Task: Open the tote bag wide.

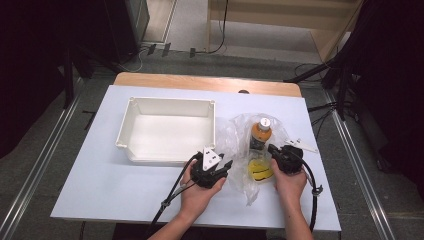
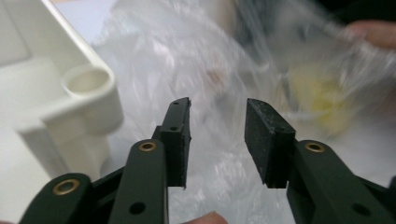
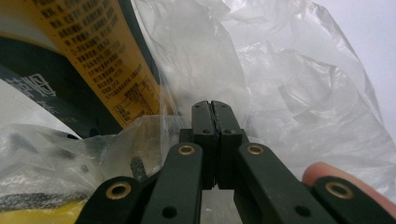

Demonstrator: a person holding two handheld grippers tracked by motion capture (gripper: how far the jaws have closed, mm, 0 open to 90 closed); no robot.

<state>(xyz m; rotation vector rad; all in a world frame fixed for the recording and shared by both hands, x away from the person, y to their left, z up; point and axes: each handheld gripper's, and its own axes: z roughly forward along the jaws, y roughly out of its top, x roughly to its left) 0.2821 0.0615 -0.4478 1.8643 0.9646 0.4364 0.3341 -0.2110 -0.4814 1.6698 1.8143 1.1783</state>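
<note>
A clear plastic bag (image 1: 239, 134) lies on the white table (image 1: 100, 180), right of centre. Inside it is an orange drink bottle (image 1: 261, 134) with a white cap, and a yellow item (image 1: 260, 171) near its base. My left gripper (image 1: 227, 165) sits at the bag's left edge with its jaws apart; in the left gripper view (image 2: 217, 135) crumpled film (image 2: 187, 60) lies beyond the gap and the pads touch nothing. My right gripper (image 1: 271, 149) is at the bag's right side. In the right gripper view (image 3: 212, 109) its jaws meet on the film (image 3: 289, 93) beside the bottle's label (image 3: 93, 46).
An empty white bin (image 1: 170, 150) stands left of the bag, its near right corner (image 2: 88, 84) close to my left gripper. A wooden strip (image 1: 200, 81) runs along the table's far edge. Cables trail from both grippers toward the front edge.
</note>
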